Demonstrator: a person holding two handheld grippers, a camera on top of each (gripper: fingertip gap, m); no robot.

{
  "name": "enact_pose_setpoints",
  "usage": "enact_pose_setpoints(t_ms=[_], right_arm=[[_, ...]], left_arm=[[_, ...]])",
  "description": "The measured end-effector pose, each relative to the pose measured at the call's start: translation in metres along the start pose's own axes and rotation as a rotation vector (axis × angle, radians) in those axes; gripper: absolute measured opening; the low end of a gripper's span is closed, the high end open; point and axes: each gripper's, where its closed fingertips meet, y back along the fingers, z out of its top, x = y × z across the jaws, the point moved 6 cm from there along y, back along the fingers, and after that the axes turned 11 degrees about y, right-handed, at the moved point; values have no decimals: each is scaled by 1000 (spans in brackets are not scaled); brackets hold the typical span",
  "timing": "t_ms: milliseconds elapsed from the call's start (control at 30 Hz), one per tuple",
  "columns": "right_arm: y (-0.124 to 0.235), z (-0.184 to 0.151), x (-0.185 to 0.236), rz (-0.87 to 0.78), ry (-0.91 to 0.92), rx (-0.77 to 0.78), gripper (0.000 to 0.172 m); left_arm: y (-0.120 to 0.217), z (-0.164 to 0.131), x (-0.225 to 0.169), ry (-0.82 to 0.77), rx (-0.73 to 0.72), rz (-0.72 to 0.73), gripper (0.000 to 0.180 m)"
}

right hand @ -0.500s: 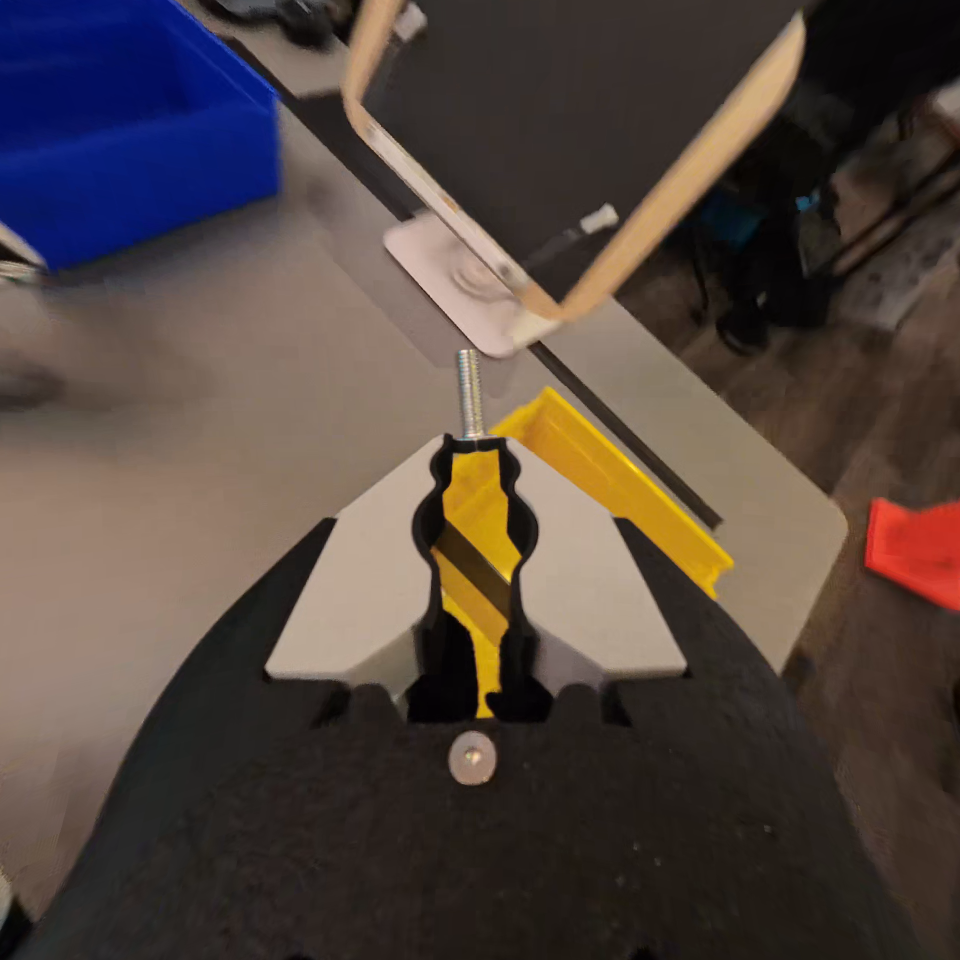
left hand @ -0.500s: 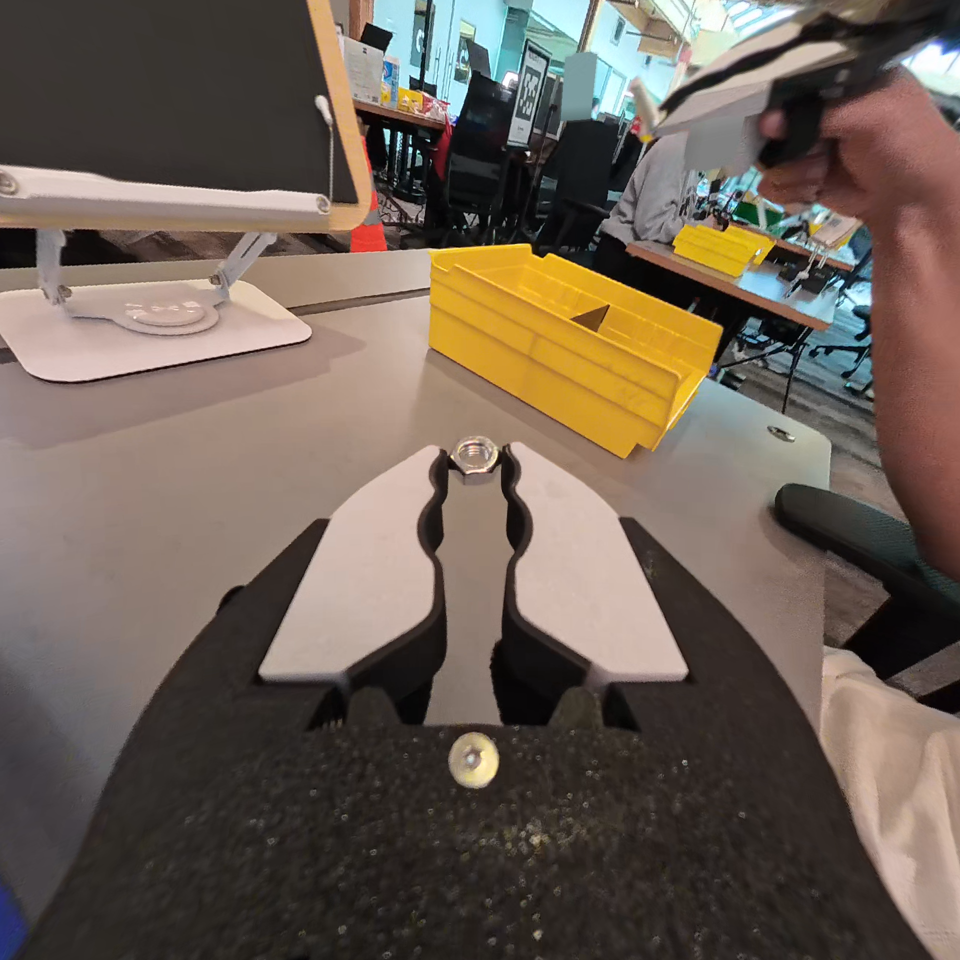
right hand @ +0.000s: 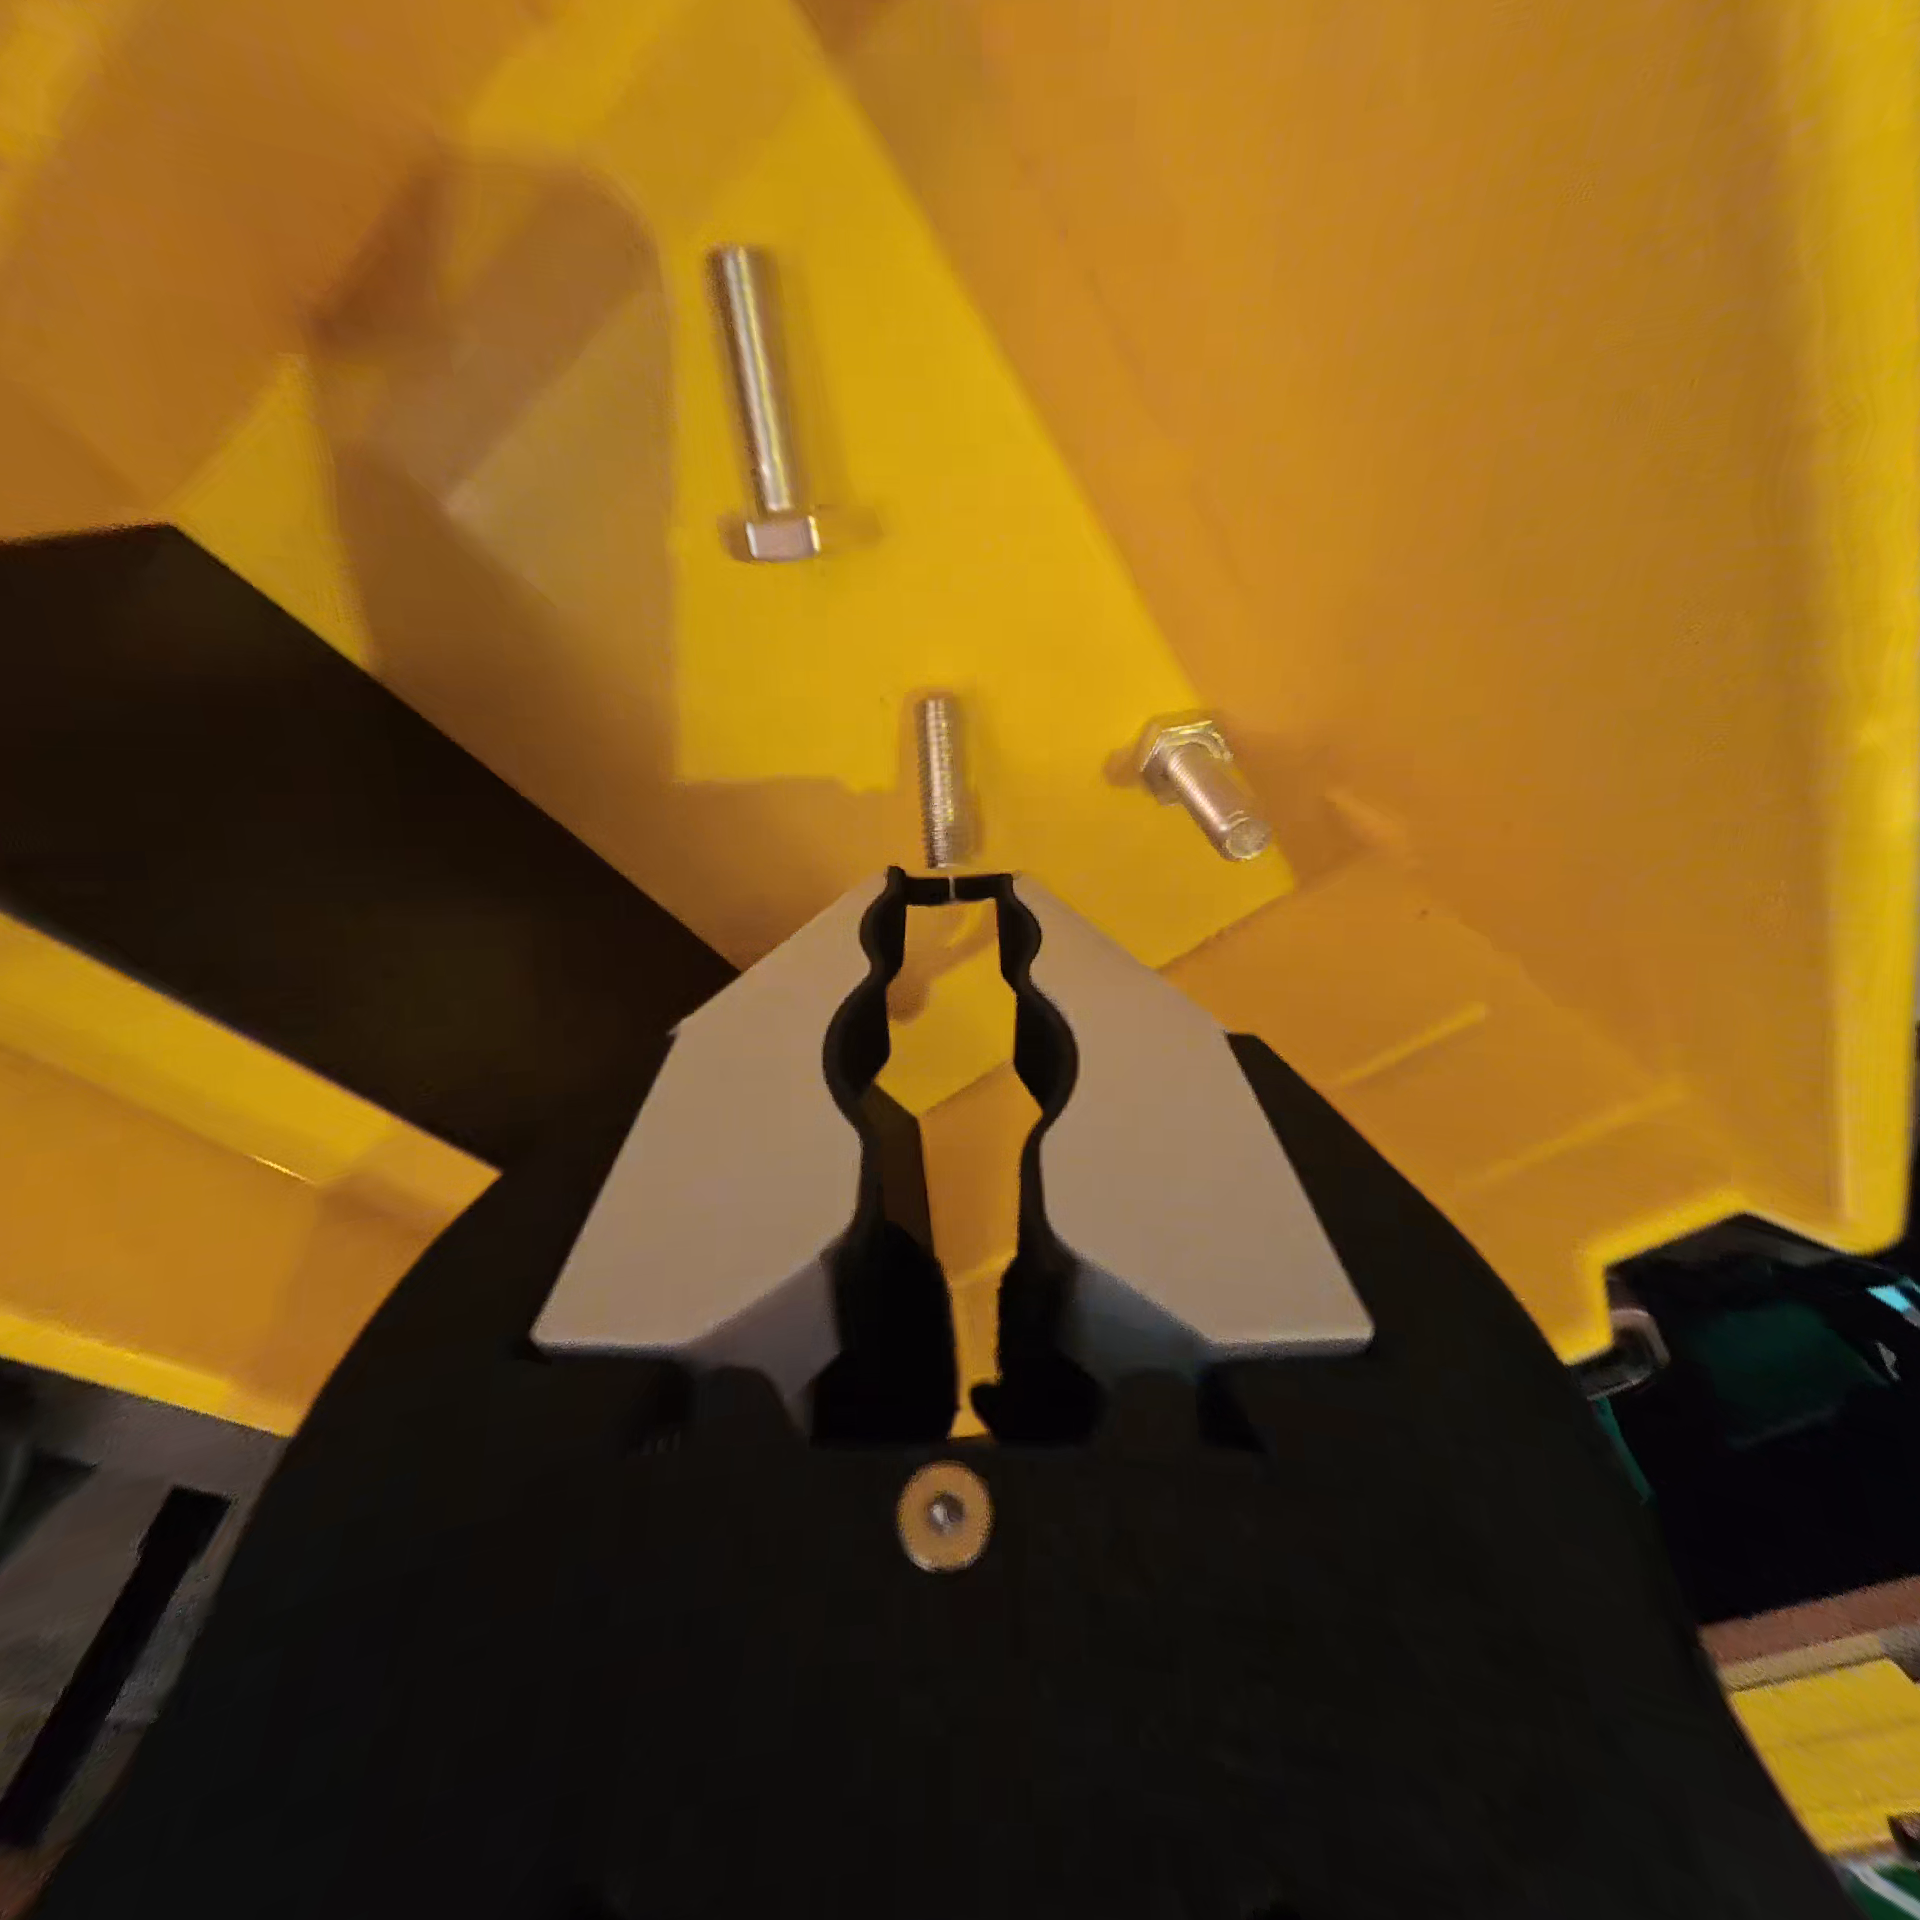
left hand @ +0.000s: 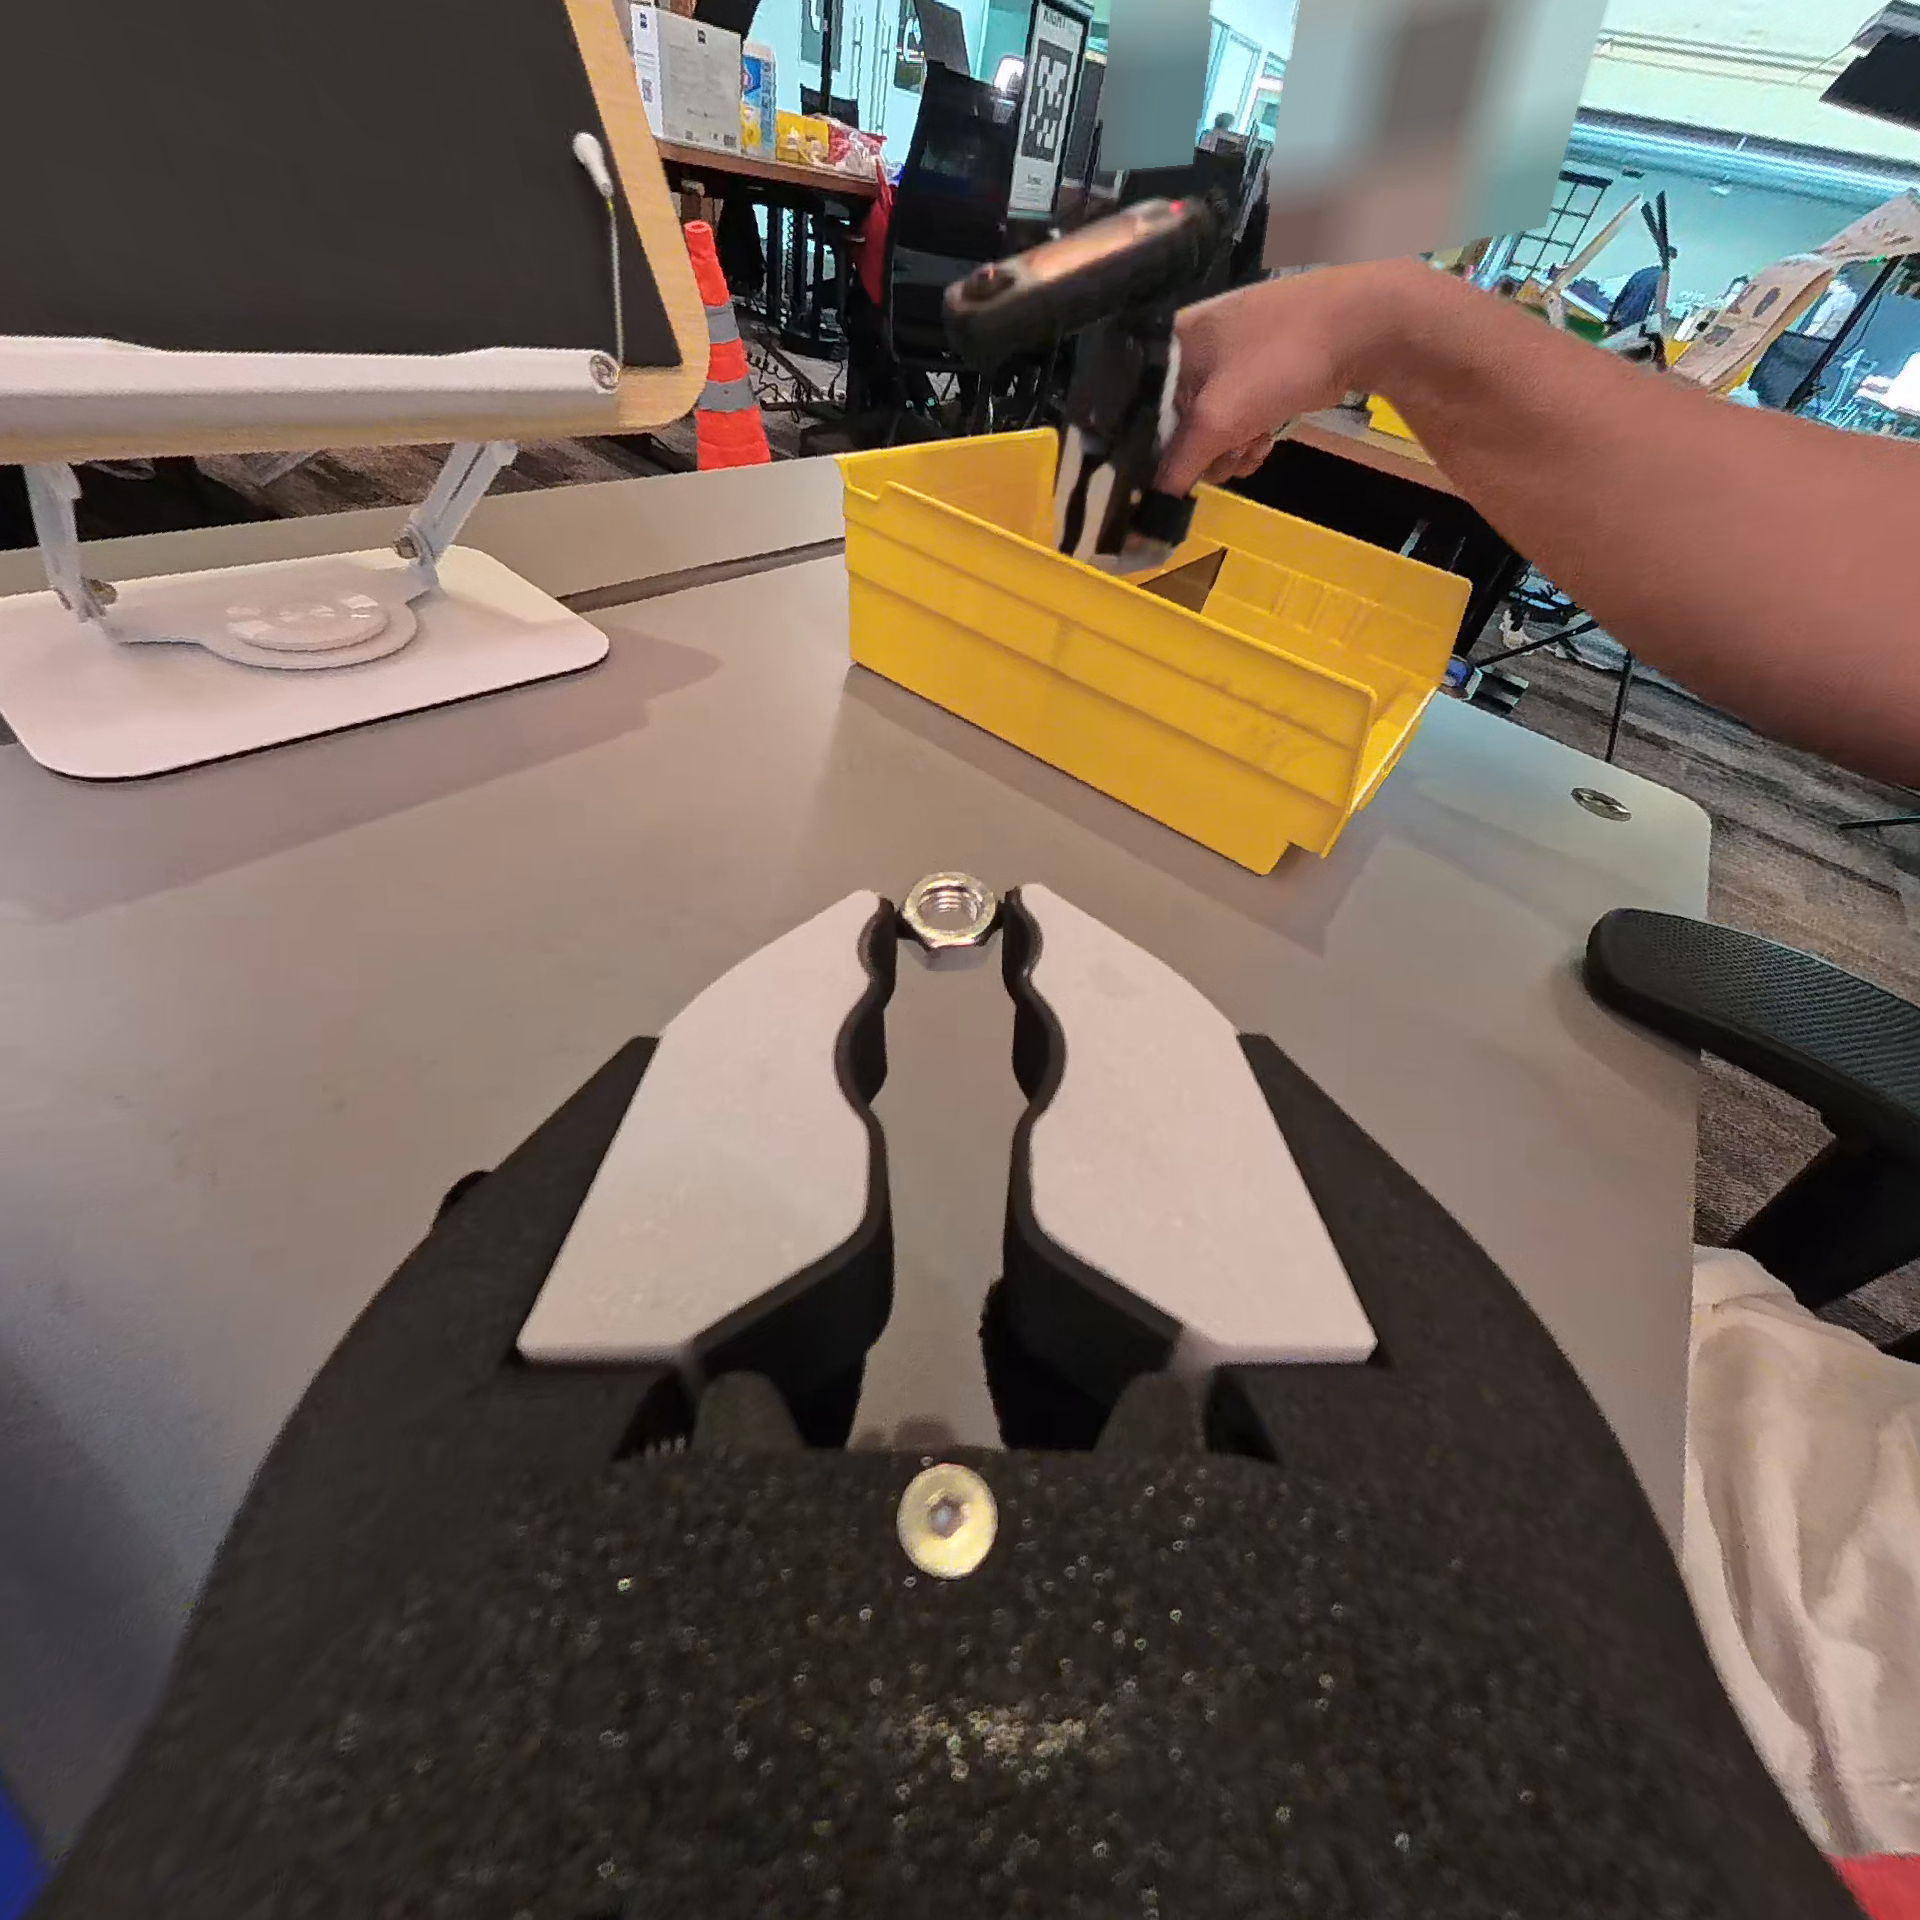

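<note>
The left gripper (left hand: 951, 920) pinches a silver nut (left hand: 949, 922) above the grey table (left hand: 416, 987); the right gripper (right hand: 951, 883), inside the yellow bin (right hand: 1455, 416), clamps a threaded bolt (right hand: 940, 779).

Workshop: yellow parts bin (left hand: 1101, 665), loose bolts (right hand: 756, 405), worktables (left hand: 790, 177), traffic cone (left hand: 725, 353).

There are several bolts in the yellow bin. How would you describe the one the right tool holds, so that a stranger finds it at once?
Start at the yellow bin, seen from inside in the right wrist view. Two loose bolts lie on its floor, a long bolt and a short bolt. The held bolt is between them: its threaded shaft sticks straight out from the closed tips of the right tool, with its head hidden.
</note>
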Motion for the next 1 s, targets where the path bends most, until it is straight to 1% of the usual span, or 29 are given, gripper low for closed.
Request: enact_pose_setpoints(t_ms=[100, 200, 300, 333, 367, 400, 467, 500, 533, 567, 600, 633, 667, 700, 733, 767, 800, 867, 933, 1000], right_arm=[[-6, -2, 2, 57, -27, 13, 17], [-11, -8, 1, 69, -38, 72, 17], [-12, -10, 0, 76, -56, 76, 17], [-13, -12, -1, 71, -61, 79, 22], [-12, -14, -2, 61, -67, 74, 31], [-8, -16, -3, 43, -82, 47, 37], [13, -16, -4, -6, -136, -74, 42], [31, -14, 1, -37, -159, -171, 44], [52, -8, 8, -82, -167, -293, 44], [75, 2, 22, -121, -162, -449, 44], [99, 15, 44, -123, -145, -633, 44], [121, 31, 74, -76, -117, -827, 44], [138, 46, 108, 14, -91, -1005, 44], [148, 58, 145, 142, -69, -1149, 44], [152, 69, 182, 286, -36, -1229, 44], [149, 79, 214, 400, 1, -1253, 44], [143, 89, 239, 461, -2, -1277, 44], [124, 105, 274, 572, -48, -1311, 43], [107, 116, 299, 763, -113, -1304, 42], [95, 119, 307, 890, -174, -1311, 38]], left_arm=[[3, 1, 2, 13, -5, -13, 19], [3, 1, 4, 33, -4, -31, 19], [1, 0, 4, 34, 9, -43, 19], [0, 0, 4, 29, 13, -45, 19], [0, 0, 2, 24, 13, -48, 19], [0, 1, 1, 17, 12, -53, 19], [1, 2, -3, -3, 10, -65, 19], [1, 2, -4, -15, 13, -69, 19], [0, 1, -6, -30, 16, -75, 19], [-1, 0, -8, -52, 16, -87, 19], [-2, -1, -11, -83, 13, -99, 19], [-3, -2, -14, -122, 7, -103, 19], [-4, -3, -18, -167, 0, -104, 19], [-6, -4, -22, -214, 0, -107, 19], [-7, -6, -26, -262, 6, -102, 19], [-8, -7, -30, -312, 13, -94, 19], [-9, -8, -35, -368, 18, -88, 19], [-9, -9, -48, -498, 5, -91, 19], [-7, -9, -61, -656, -28, -101, 19], [-5, -11, -71, -799, -62, -110, 19]])
